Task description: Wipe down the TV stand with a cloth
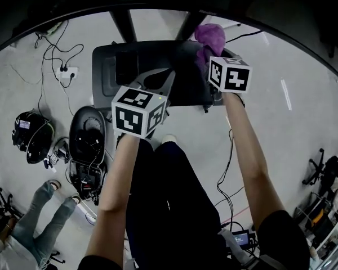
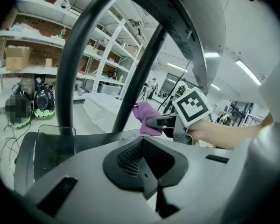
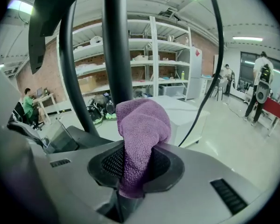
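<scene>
The TV stand's black base [image 1: 158,61] lies on the floor ahead of me, and its two dark posts [image 2: 77,64] rise from it. A purple cloth [image 1: 209,38] hangs bunched over the base's far right corner, with my right gripper [image 1: 214,66] shut on it. In the right gripper view the cloth [image 3: 142,134] fills the space between the jaws, in front of a post [image 3: 116,45]. My left gripper [image 1: 168,77] hovers over the base's near edge, jaws together with nothing in them. The left gripper view shows the cloth [image 2: 147,118] and the right gripper [image 2: 161,122] beyond the posts.
On the floor to the left are a power strip [image 1: 65,72] with cables, a helmet-like device [image 1: 31,136] and an open black case [image 1: 87,139]. A seated person's legs [image 1: 42,218] show at bottom left. Shelving [image 3: 163,55] and a white table [image 3: 186,111] stand beyond.
</scene>
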`<state>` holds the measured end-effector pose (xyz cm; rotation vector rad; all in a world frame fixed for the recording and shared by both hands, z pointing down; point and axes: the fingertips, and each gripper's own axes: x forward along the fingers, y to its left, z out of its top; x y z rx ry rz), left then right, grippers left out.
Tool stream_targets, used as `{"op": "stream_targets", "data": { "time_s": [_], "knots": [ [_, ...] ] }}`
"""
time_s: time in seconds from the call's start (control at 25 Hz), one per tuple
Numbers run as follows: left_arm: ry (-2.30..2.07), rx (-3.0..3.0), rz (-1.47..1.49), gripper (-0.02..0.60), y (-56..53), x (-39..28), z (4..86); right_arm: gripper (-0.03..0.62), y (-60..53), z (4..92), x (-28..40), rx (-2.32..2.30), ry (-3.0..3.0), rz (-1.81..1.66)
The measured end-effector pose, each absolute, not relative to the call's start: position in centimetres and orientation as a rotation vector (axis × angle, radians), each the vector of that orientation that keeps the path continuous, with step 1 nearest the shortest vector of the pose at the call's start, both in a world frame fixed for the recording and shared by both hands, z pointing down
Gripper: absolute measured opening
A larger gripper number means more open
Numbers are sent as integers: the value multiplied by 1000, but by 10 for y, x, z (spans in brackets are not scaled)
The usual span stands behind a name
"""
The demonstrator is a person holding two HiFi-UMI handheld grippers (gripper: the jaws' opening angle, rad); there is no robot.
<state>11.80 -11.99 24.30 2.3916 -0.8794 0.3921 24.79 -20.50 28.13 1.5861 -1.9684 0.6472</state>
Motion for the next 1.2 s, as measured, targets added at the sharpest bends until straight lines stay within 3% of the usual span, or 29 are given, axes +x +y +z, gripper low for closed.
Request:
{"op": "stream_targets", "data": {
  "time_s": [0.44, 0.64, 0.8, 1.2],
  "knots": [
    [-881, 2426, 375, 5, -143, 137, 220, 92, -259, 176, 280, 1862, -2058, 469],
    [-920, 2427, 352, 5, -154, 131, 212, 92, -279, 142, 265, 1821, -2131, 306],
    [-940, 2411, 341, 5, -155, 127, 214, 91, -280, 144, 247, 1692, -2114, 119],
    [-933, 2393, 355, 5, -148, 130, 225, 91, -267, 195, 246, 1585, -2129, 236]
  ]
}}
